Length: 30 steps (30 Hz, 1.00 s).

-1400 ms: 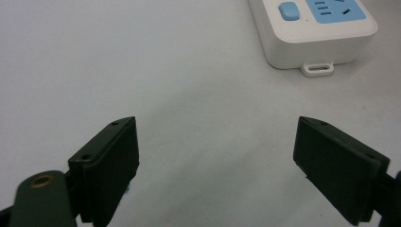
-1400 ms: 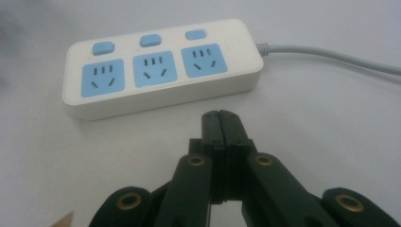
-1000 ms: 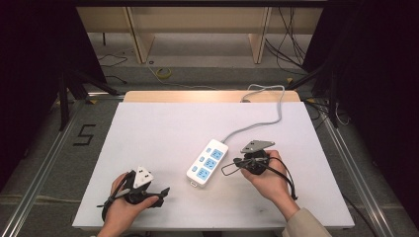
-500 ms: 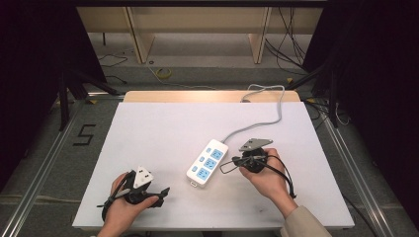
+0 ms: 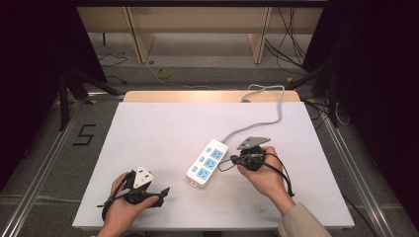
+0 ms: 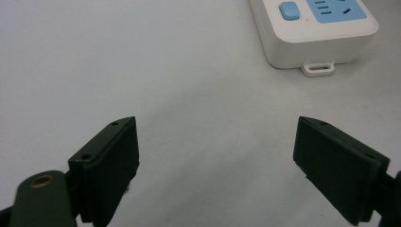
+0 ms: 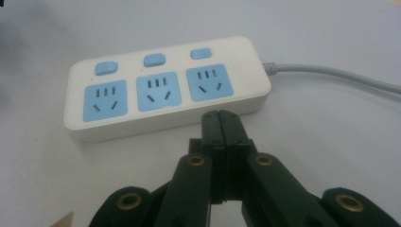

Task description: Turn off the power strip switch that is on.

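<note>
The left gripper [image 6: 217, 165] rests low on the white table [image 5: 148, 133], jaws wide apart. The right gripper [image 7: 221, 124], jaws pressed together, points at the power strip [image 5: 207, 163] just beside it.

- The power strip [image 5: 207, 163] is white, with three blue sockets and three blue switches (one switch beside each socket).
- It lies flat on the white worktop [image 5: 163, 128], set diagonally, near the middle.
- Its grey cable [image 5: 267, 116] runs toward the far edge.
</note>
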Tool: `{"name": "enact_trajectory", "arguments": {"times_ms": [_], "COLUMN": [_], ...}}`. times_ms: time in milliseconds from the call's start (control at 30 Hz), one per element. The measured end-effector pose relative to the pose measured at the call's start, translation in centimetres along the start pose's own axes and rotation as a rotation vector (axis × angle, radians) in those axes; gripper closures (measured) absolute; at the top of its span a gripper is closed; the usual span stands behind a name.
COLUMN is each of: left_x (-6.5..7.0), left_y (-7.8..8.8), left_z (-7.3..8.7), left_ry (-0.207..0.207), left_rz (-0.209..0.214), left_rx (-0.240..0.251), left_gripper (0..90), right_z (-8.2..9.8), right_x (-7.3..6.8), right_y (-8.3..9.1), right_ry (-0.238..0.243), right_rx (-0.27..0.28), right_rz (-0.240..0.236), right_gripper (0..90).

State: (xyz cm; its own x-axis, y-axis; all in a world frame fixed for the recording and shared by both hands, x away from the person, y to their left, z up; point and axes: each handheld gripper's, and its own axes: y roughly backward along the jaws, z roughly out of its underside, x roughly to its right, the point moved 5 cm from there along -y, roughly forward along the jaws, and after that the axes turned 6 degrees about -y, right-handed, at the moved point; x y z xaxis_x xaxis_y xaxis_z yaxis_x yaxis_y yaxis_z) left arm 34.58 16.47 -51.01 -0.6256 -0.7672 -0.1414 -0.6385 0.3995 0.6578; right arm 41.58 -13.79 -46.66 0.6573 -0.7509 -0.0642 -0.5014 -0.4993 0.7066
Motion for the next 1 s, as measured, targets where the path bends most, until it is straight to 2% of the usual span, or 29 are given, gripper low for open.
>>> {"name": "enact_trajectory", "arguments": {"times_ms": [1000], "left_x": [0.0], "left_y": [0.0], "left_z": [0.0], "left_ry": [-0.002], "left_rz": [0.001], "left_rx": [0.001], "left_gripper": [14.8], "right_z": [-1.5], "right_x": [-0.1], "right_y": [-0.9], "right_ry": [0.015], "right_rx": [-0.014], "right_rz": [-0.002], "right_gripper": [90.0]}}
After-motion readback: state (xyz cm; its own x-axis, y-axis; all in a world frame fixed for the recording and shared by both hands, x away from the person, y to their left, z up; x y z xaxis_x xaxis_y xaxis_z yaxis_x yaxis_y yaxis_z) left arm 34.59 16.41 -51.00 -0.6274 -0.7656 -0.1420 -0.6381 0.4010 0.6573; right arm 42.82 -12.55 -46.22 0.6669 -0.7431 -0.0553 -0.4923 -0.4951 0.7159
